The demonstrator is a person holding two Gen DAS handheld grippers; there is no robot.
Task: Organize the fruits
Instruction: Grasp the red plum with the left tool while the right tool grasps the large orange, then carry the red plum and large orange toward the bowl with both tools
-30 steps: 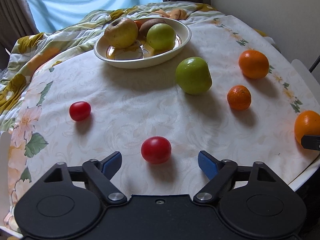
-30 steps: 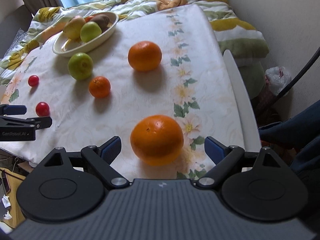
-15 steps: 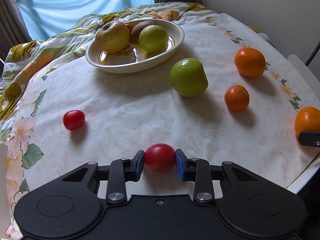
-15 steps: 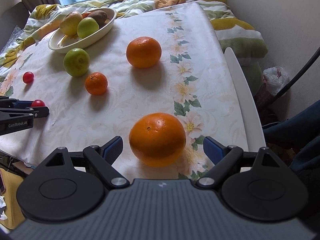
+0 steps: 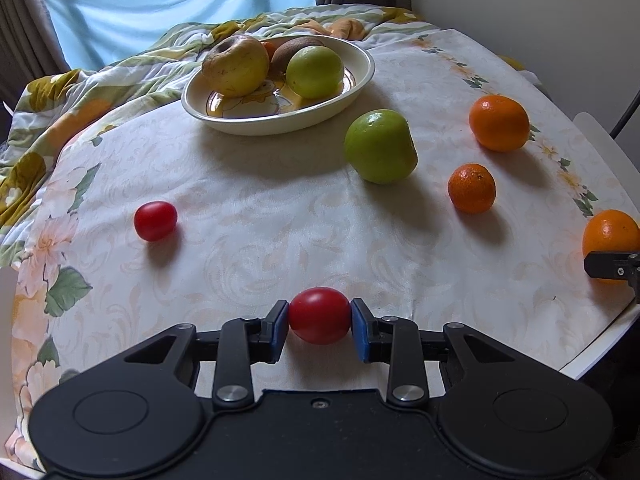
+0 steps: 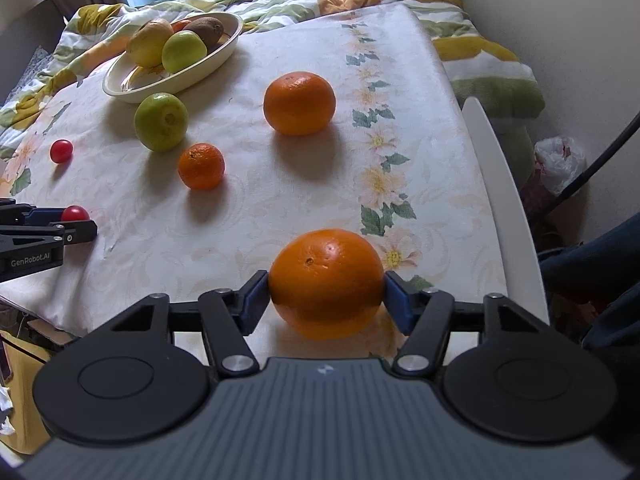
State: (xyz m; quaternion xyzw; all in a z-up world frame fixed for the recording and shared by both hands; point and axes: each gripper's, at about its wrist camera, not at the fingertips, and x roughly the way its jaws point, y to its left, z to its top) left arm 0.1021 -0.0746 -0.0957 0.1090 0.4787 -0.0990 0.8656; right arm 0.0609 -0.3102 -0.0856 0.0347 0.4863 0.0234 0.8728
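Observation:
My left gripper is shut on a red cherry tomato near the table's front edge; it also shows in the right wrist view. My right gripper is shut on a large orange at the front right; the orange also shows in the left wrist view. A cream bowl at the back holds a yellow apple, a green apple and a kiwi.
Loose on the floral tablecloth: a second cherry tomato, a green apple, a small mandarin and an orange. A crumpled blanket lies behind and left. A wall stands to the right.
Both grippers have closed: the left on the cherry tomato first, the right on the large orange in the last half second. The left gripper has moved slightly forward.

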